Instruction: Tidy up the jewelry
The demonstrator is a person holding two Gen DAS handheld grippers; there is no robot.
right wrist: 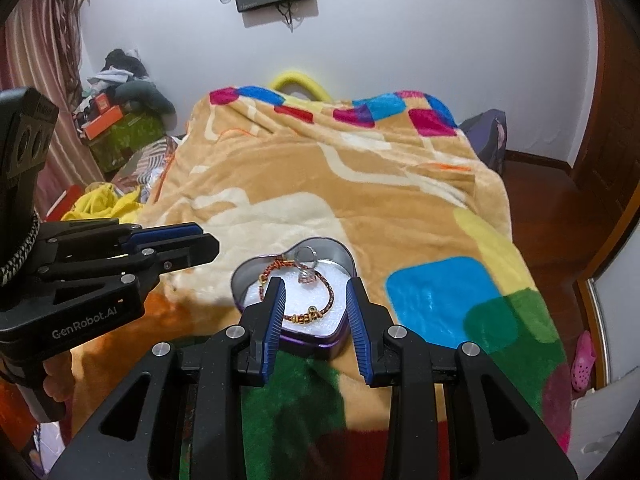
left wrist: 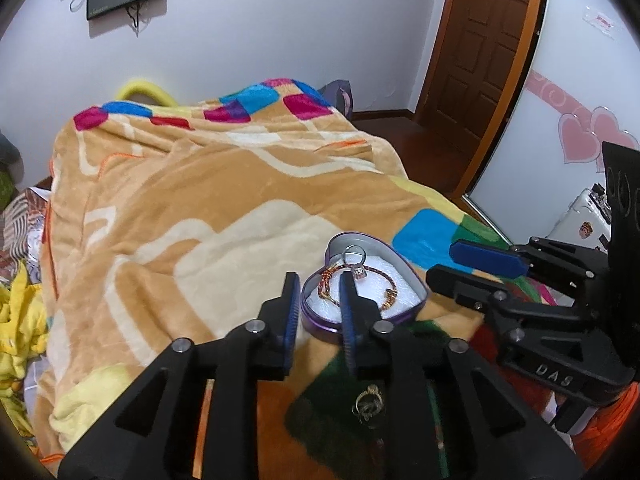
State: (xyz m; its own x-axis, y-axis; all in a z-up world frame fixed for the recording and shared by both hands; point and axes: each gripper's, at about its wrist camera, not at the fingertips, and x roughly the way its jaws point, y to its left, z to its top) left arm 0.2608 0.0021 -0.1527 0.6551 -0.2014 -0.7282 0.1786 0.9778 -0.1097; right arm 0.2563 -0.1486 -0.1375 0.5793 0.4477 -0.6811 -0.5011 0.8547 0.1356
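Note:
A purple heart-shaped tin (left wrist: 320, 322) (right wrist: 338, 332) with white foam lining sits on the blanket. In it lie a red-gold braided bracelet (left wrist: 390, 294) (right wrist: 330, 294) and a silver ring with a pale stone (left wrist: 358, 268) (right wrist: 306, 274). A gold ring (left wrist: 368, 404) lies on the blanket near me, below the left fingers. My left gripper (left wrist: 320, 280) is open and empty, hovering at the tin's near left rim; it also shows in the right wrist view (right wrist: 200, 240). My right gripper (right wrist: 314, 284) is open and empty, just before the tin, and shows in the left wrist view (left wrist: 448, 260).
The tin rests on a tan plush blanket (left wrist: 200, 200) with coloured squares covering a bed. A brown door (left wrist: 480, 60) stands at the right. Yellow cloth (right wrist: 100, 202) and piled boxes (right wrist: 116, 120) lie left of the bed. A pink shoe (right wrist: 582, 360) lies on the floor.

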